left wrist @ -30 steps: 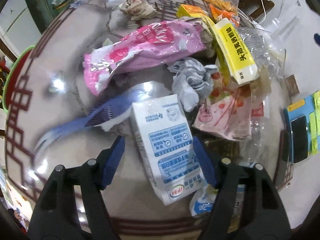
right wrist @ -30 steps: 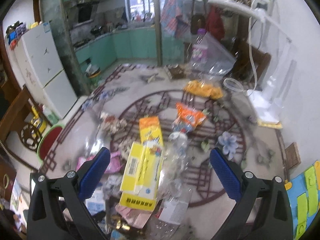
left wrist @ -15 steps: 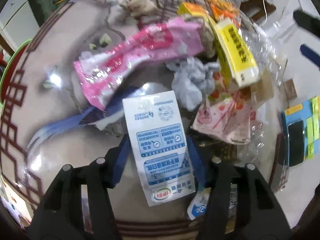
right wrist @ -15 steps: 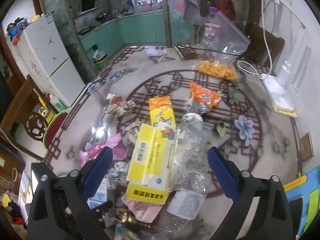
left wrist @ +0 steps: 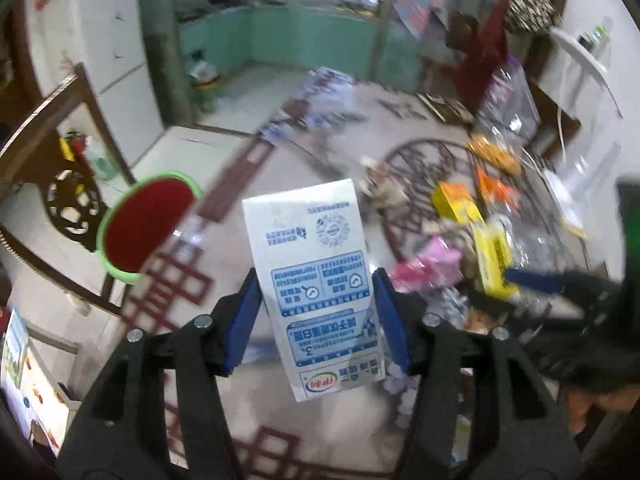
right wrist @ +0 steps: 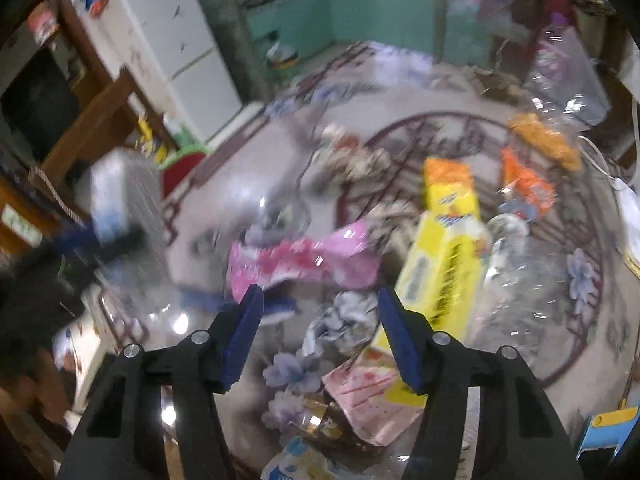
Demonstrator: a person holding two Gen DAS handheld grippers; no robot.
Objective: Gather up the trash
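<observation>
Since the earlier frames the left gripper (left wrist: 316,316) has closed its blue pads onto the white milk carton (left wrist: 316,280) and lifted it clear of the pile, so the carton now hangs pinched between the jaws with the floor and room behind it rather than the tabletop. The right gripper (right wrist: 320,334) has dropped toward the heap and its jaws have just been closing; they stand partly spread with nothing gripped, a crumpled grey wrapper (right wrist: 344,320) lying just ahead between the pads. One piece looks collected and on its way out, probably toward the green-rimmed red bin (left wrist: 146,226) ahead and to the left of the carton, while the right side seems to be lining up the next pick. Beyond the right gripper's fingertips lie a pink packet (right wrist: 304,258), a yellow box (right wrist: 444,264) and clear crumpled plastic (right wrist: 516,280) on the glossy patterned table (right wrist: 568,340). Farther off stand a white fridge (right wrist: 176,40) and green kitchen cabinets (right wrist: 360,12), blurred by motion.
</observation>
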